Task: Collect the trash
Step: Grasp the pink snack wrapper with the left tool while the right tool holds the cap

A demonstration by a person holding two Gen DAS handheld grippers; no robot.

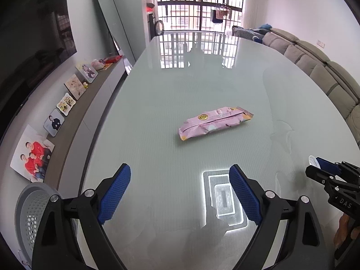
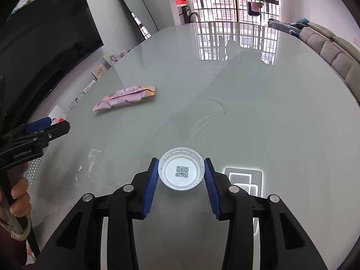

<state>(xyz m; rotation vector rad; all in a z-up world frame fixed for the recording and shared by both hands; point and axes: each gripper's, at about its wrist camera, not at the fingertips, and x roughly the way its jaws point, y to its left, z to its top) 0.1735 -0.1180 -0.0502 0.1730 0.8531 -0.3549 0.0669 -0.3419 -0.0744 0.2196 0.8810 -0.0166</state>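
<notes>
A pink snack wrapper (image 1: 216, 122) lies flat near the middle of the glossy table (image 1: 146, 85); it shows again in the right wrist view (image 2: 126, 97). My left gripper (image 1: 180, 171) hovers short of the wrapper, open, with only bare table between its blue pads. My right gripper (image 2: 181, 160) is shut on a small round clear plastic lid (image 2: 181, 173) with a QR code inside, pinched by its rim on both sides. In the left wrist view the right gripper (image 1: 324, 168) comes in from the right, the lid's edge (image 1: 313, 160) showing at its tip. The left gripper (image 2: 56, 124) appears at the left edge of the right wrist view.
A grey perforated basket (image 1: 29, 211) sits off the table's near left edge. Along the left wall, a low sideboard carries photo frames (image 1: 33, 155) below a dark TV (image 2: 45, 33). A grey sofa (image 1: 321, 72) runs along the right. A person's hand (image 2: 20, 200) grips the left handle.
</notes>
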